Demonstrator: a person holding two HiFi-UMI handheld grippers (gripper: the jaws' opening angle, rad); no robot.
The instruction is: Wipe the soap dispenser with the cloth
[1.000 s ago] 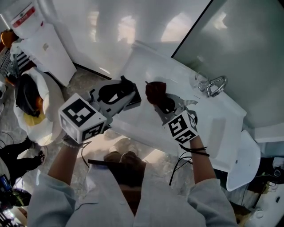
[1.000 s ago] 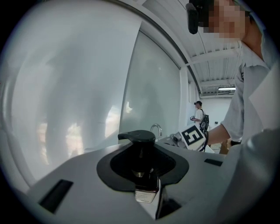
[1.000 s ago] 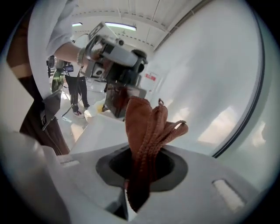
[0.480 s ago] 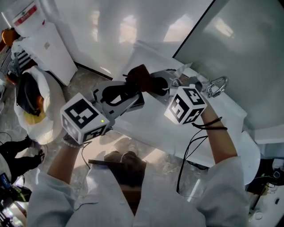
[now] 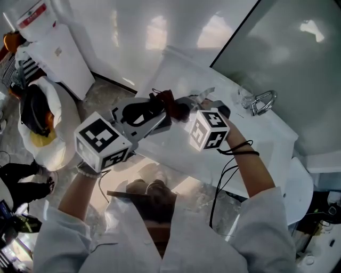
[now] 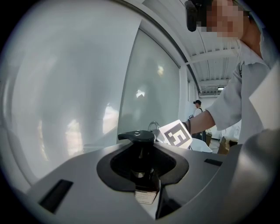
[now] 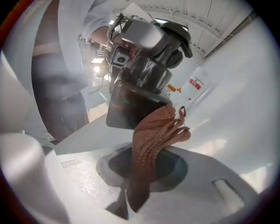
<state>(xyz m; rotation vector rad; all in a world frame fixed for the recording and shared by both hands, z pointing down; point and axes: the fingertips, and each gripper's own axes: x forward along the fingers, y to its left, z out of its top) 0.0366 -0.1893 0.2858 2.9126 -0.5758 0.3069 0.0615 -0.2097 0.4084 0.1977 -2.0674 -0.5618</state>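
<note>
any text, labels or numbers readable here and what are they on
No text can be read.
Red label on the white object: too blurred.
Pale label on the soap dispenser: too small.
Marker cubes: black square patterns, no words.

A chrome faucet (image 5: 260,102) stands at the back of the white basin (image 5: 269,146), below a large grey-green wall panel (image 5: 287,53). At the far left, a white container with a red label (image 5: 31,18) sits above a white cabinet (image 5: 56,56). The cabinet stands on a mottled stone floor (image 5: 101,98).
</note>
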